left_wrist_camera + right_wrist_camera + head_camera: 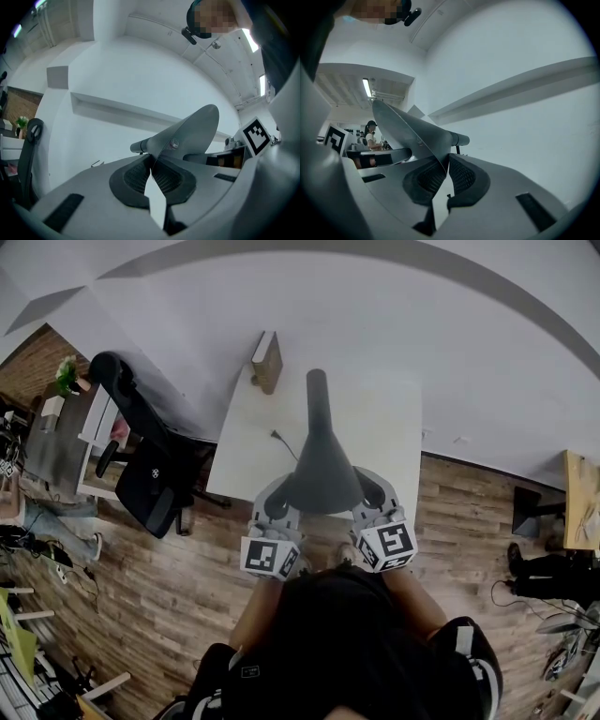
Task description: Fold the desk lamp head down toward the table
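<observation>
Our left fingers (132, 178) and right fingers (464, 176) clamp the lamp head's (323, 474) thin rim; uneven pushing could slip it out.

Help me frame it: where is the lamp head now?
Head view centre, over the white table's near edge: the lamp head, pinched between left hand-held gripper and right hand-held gripper.

Left gripper (275, 505) and right gripper (372, 495) pointed level, side by side; each had jaws pinched on the lamp head (323, 470) rim.
</observation>
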Tool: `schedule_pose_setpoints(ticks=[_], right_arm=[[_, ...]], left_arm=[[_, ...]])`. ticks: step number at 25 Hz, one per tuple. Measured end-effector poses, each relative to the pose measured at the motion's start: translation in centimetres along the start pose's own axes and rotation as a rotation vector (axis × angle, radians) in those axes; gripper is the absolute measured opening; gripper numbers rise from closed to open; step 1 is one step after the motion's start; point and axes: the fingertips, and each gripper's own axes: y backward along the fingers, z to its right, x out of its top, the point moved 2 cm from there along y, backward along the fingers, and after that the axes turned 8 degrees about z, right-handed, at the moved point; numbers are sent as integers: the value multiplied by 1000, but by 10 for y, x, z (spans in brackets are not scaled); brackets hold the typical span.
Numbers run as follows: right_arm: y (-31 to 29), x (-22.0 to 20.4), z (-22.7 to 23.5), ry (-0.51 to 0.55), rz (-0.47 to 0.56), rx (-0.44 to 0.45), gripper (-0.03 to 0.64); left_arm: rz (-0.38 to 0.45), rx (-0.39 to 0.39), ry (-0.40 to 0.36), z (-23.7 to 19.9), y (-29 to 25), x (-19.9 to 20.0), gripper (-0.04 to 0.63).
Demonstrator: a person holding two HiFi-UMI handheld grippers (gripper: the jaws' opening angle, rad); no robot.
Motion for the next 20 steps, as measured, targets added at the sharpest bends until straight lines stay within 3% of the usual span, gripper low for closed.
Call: schedule_pose_setpoints(ticks=[9, 16, 20], right_arm=[[1, 1, -1, 13, -5, 18, 31], [15, 6, -5, 120, -53, 70, 135], [21, 31, -10, 208, -11, 85, 160]], left_arm=[[0, -6, 1, 0, 1, 0, 32], [9, -12, 5, 0, 1, 0, 32], [10, -14, 3, -1, -1, 1, 32]])
